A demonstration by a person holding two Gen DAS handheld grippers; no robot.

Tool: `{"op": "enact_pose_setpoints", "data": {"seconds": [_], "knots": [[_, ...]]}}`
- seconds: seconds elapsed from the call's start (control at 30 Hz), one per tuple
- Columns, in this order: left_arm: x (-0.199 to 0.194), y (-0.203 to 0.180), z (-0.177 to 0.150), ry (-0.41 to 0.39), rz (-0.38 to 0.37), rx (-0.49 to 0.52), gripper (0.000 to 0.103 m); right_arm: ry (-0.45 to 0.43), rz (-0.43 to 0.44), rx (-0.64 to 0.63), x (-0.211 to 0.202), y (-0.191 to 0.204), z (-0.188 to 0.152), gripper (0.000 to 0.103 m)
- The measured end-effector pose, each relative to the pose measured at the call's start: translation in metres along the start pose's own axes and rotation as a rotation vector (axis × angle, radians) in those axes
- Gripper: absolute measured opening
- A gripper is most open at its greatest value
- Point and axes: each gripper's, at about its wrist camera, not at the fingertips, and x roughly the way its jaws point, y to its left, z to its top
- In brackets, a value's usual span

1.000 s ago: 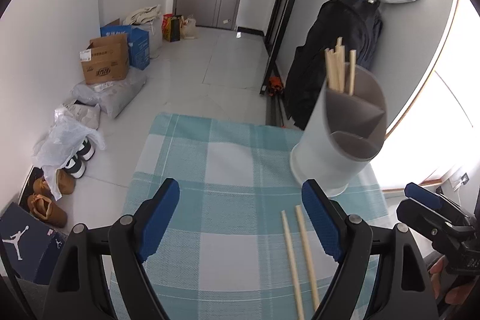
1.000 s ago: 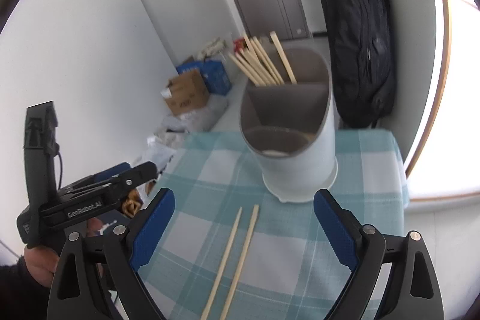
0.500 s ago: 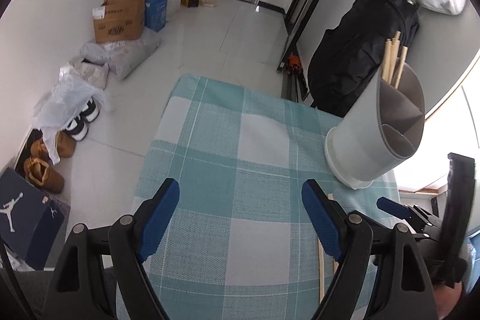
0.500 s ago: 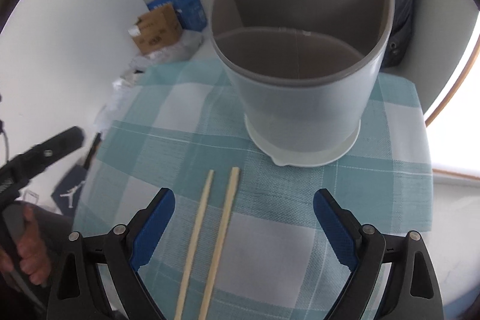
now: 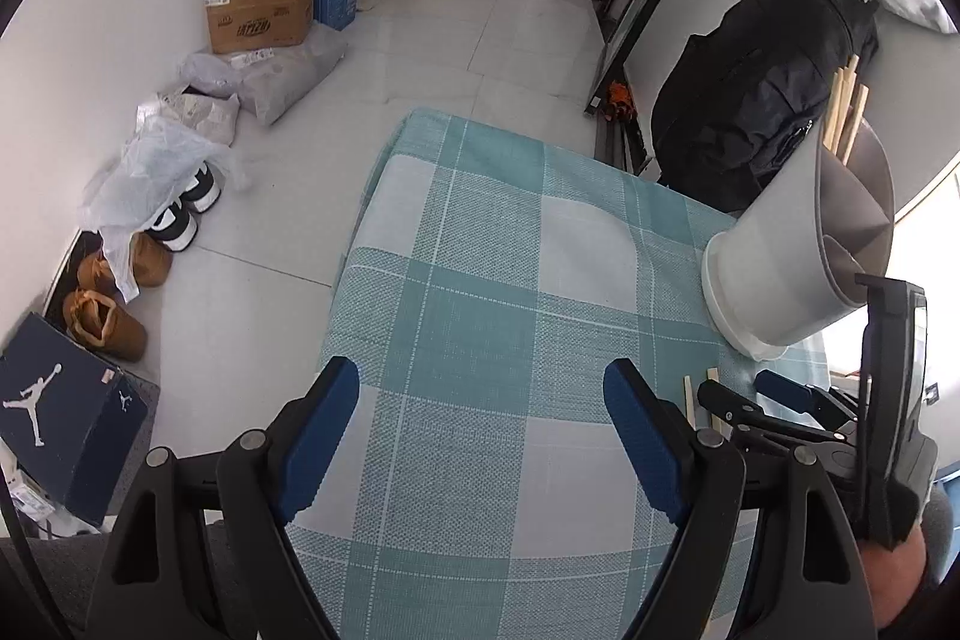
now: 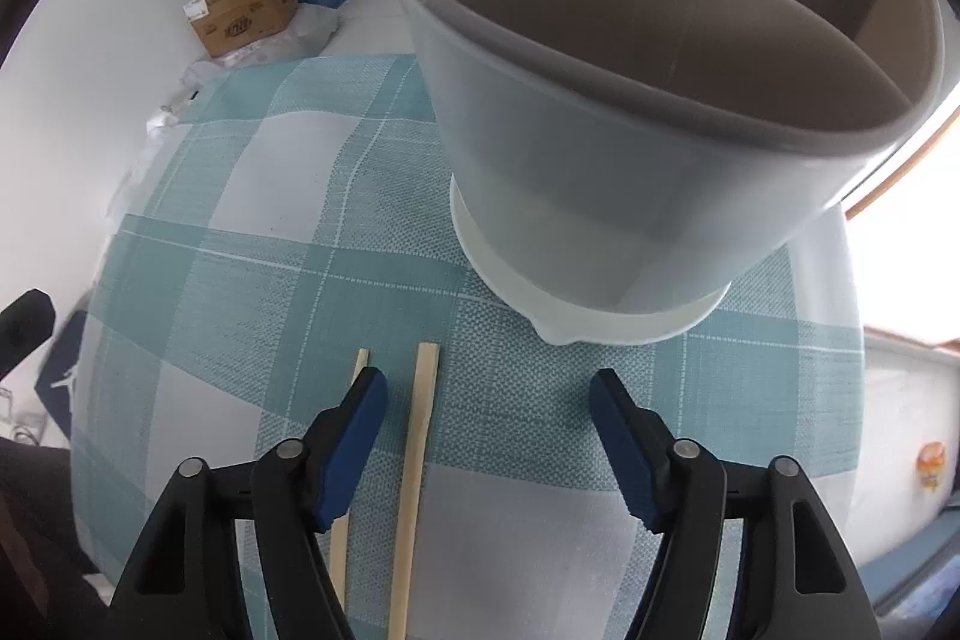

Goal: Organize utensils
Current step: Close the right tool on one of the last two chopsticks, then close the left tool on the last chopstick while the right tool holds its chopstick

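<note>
A grey divided utensil holder [image 6: 630, 148] stands on the teal checked tablecloth [image 6: 288, 280]; in the left wrist view it [image 5: 780, 280] is at the right with several chopsticks [image 5: 843, 112] standing in its far compartment. Two wooden chopsticks lie side by side on the cloth in front of it. My right gripper [image 6: 487, 400] is open low over them: one chopstick [image 6: 417, 460] lies between the jaws, the other [image 6: 360, 364] is partly under the left finger. My left gripper [image 5: 480, 400] is open and empty over bare cloth, left of the right gripper [image 5: 774, 400].
The table's left edge drops to a tiled floor with cardboard boxes [image 5: 264, 7], bags, shoes [image 5: 114, 304] and a dark shoe box [image 5: 60, 418]. A black backpack [image 5: 762, 88] hangs behind the holder. A bright window is at the right.
My right gripper has moved forward and down, close to the holder, with its jaws now over the two lying chopsticks. My left gripper has shifted left and tilted down.
</note>
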Motion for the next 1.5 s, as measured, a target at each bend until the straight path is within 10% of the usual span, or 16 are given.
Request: {"op": "enact_pose_setpoints", "data": {"seconds": [0.63,0.9,1.5], "knots": [[0.001,0.004,0.001,0.005,-0.001,-0.014,0.08,0.018,0.056,0.033,-0.009,-0.006,0.0,0.009],[0.01,-0.011,-0.005,0.044,-0.012,0.028,0.08,-0.015,0.175,0.158,-0.027,-0.046,-0.017,0.006],[0.03,-0.081,-0.028,0.161,-0.055,0.217,0.08,-0.386,0.452,0.434,-0.093,-0.121,-0.037,0.006]]}}
